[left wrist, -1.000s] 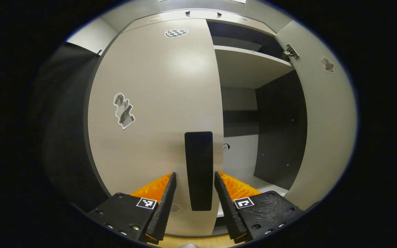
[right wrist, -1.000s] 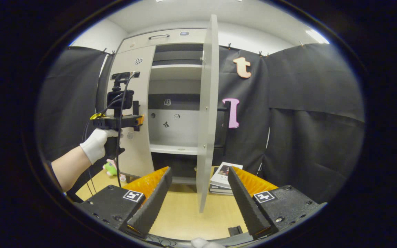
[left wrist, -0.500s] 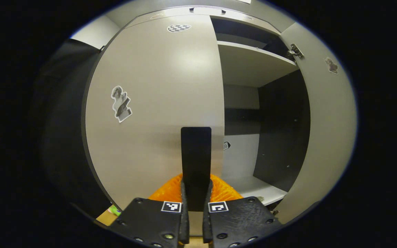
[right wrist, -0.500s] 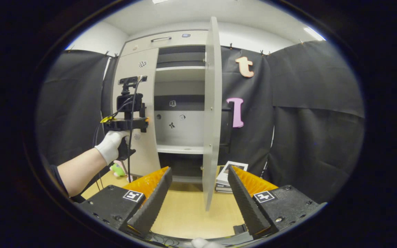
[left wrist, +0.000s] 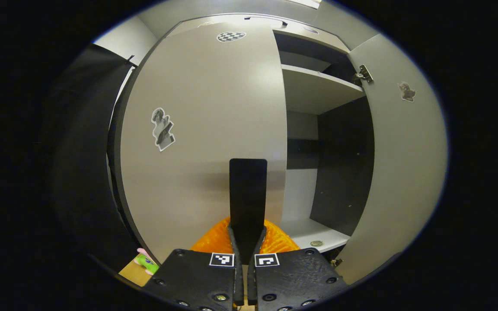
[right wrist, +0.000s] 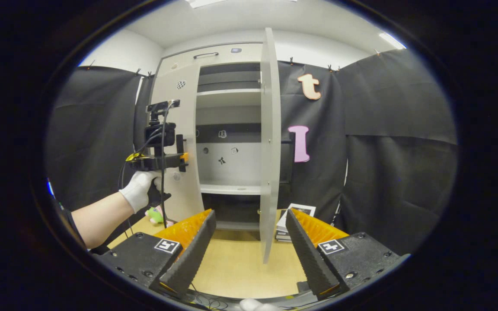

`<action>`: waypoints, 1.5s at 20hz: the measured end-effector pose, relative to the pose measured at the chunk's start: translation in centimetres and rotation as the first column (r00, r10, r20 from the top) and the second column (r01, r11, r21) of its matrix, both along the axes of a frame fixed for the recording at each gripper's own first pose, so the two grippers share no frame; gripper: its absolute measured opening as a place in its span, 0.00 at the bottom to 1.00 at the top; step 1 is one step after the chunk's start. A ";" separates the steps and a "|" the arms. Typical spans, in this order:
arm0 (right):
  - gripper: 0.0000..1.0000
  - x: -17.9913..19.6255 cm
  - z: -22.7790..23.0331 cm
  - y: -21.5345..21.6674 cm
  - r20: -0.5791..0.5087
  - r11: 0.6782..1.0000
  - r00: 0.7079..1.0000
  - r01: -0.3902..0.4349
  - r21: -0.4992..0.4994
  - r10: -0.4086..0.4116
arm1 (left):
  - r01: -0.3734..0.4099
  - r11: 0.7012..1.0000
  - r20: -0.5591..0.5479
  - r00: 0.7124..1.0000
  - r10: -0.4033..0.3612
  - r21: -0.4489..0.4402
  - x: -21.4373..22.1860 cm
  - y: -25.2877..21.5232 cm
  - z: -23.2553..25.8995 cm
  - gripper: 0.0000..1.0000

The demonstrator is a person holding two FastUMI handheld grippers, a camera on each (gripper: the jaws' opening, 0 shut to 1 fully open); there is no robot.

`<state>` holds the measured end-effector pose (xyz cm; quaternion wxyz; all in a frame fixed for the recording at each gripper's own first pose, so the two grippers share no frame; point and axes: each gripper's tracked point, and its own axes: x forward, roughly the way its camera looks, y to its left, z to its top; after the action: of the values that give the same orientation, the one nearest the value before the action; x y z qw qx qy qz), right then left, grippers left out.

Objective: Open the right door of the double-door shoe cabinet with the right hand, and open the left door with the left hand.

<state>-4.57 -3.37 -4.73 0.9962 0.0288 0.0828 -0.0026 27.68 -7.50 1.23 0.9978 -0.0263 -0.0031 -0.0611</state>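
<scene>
The pale grey shoe cabinet [right wrist: 214, 52] stands against the booth wall. Its left door [left wrist: 205, 129] carries a black vertical handle [left wrist: 247, 190]. My left gripper [left wrist: 247, 231] is shut on the lower part of that handle. The door lies close to the cabinet front. In the right gripper view a gloved hand [right wrist: 138, 192] holds that left gripper [right wrist: 183, 157] at the left door [right wrist: 180, 129]. The right door [right wrist: 269, 147] stands wide open, edge-on to me. My right gripper [right wrist: 251, 242] is open, well back from the door's lower edge, and holds nothing.
Shelves [right wrist: 229, 188] show inside the open right half, and the right door's inner face [left wrist: 404, 172] is near. A stack of books [right wrist: 294, 216] lies on the wooden floor [right wrist: 231, 268] behind the open door. A green toy [right wrist: 156, 214] sits beside the cabinet's foot.
The left gripper's fingers closed from either side of the black handle onto it and tightened. The right gripper drew back a little from the open right door.
</scene>
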 end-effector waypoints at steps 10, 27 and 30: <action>1.00 0.3 -0.1 3.9 -0.001 0.995 0.995 -0.100 -0.010 0.100 | 0.037 0.999 0.009 0.999 -0.037 -0.007 -4.8 2.7 -0.1 0.03; 1.00 1.5 -1.7 9.1 -0.038 0.976 0.975 -0.216 0.025 0.217 | -0.053 0.998 0.036 0.998 0.053 0.018 -10.4 10.2 -0.8 0.00; 1.00 1.6 -1.5 9.7 -0.033 0.974 0.973 -0.226 0.022 0.226 | -0.064 0.998 0.032 0.997 0.064 -0.007 -11.1 11.6 -1.0 0.00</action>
<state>-2.95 6.35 -6.27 0.9881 0.0280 0.1032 0.1110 16.56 4.13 0.24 0.9990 -0.0283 -0.0204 -0.0296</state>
